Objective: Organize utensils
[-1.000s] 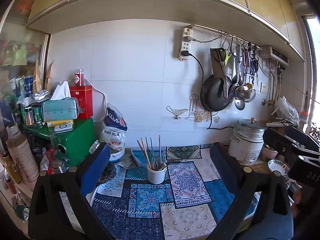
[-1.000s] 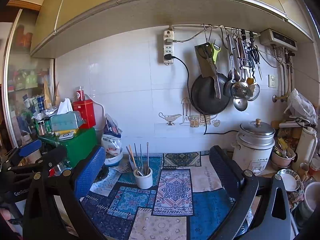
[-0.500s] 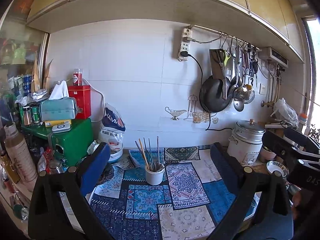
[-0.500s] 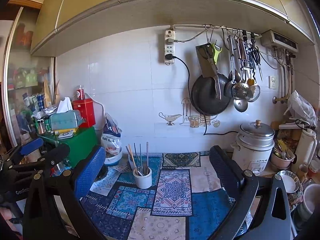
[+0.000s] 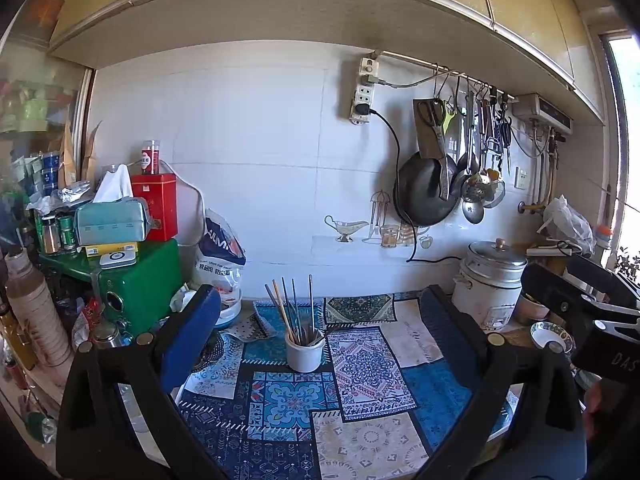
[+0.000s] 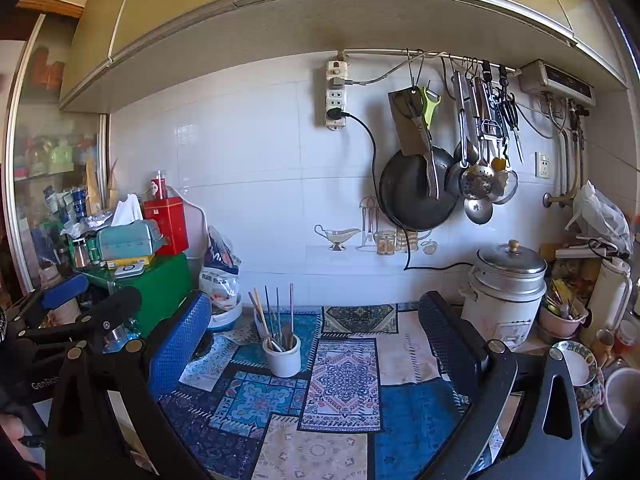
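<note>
A white ceramic cup (image 5: 305, 354) holding several chopsticks (image 5: 294, 308) stands upright on the patterned mat (image 5: 372, 440); it also shows in the right wrist view (image 6: 283, 355). My left gripper (image 5: 316, 332) is open and empty, held back from the cup, which sits between its fingers in view. My right gripper (image 6: 316, 332) is open and empty, the cup toward its left finger. Each gripper shows in the other's view: the right one (image 5: 584, 312) at the right edge, the left one (image 6: 80, 312) at the left edge.
A rice cooker (image 6: 506, 292) stands at the right of the mat, with bowls (image 6: 572, 362) and a thermos (image 6: 610, 300) beyond. A green box (image 5: 140, 280) topped with a tissue box and red tin crowds the left. A wok and ladles (image 6: 418, 192) hang on the wall.
Both views have shifted slightly, as if both grippers drew back a little and rose. Both grippers stay open and the cup has not moved.
</note>
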The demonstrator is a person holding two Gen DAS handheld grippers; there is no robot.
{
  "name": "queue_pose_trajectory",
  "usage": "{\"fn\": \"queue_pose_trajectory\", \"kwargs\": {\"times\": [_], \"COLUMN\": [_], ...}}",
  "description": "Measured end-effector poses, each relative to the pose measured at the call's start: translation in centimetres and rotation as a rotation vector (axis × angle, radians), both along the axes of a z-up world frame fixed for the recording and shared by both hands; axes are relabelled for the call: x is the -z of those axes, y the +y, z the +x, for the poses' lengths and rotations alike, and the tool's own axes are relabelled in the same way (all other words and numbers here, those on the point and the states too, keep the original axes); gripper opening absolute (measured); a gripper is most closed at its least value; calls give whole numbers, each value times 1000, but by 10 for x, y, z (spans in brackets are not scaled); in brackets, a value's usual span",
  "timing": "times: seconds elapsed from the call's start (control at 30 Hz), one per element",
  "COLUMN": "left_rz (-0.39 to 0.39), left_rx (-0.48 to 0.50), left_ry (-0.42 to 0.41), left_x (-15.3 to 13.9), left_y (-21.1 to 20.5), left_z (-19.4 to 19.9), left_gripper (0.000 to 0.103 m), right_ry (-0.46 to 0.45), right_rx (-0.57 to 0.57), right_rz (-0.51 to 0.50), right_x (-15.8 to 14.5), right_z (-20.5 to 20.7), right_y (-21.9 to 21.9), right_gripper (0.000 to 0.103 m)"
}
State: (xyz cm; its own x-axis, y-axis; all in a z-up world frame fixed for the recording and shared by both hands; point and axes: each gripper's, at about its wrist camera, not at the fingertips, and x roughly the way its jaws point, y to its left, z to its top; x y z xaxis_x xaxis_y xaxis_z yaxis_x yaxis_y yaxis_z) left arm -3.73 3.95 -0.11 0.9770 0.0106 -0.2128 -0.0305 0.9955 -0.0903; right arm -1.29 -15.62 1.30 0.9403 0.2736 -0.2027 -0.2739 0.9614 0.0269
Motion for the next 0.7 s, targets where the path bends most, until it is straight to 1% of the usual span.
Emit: {"fn": "queue_pose_trajectory", "kwargs": {"times": [0.23, 0.7], "left_rz": [-3, -9], "left_rx": [0, 18], "left_ry": [-9, 0], "left_x": [-2, -4], "left_y": [-2, -3], "left_z": [0, 6], "left_gripper": [101, 101], "right_ry": [-1, 0], "right_rx": [0, 1], "right_rz": [1, 3], "right_x": [0, -3], "right_z": [1, 6], "right_y": [-2, -5], "right_gripper": [103, 103]}}
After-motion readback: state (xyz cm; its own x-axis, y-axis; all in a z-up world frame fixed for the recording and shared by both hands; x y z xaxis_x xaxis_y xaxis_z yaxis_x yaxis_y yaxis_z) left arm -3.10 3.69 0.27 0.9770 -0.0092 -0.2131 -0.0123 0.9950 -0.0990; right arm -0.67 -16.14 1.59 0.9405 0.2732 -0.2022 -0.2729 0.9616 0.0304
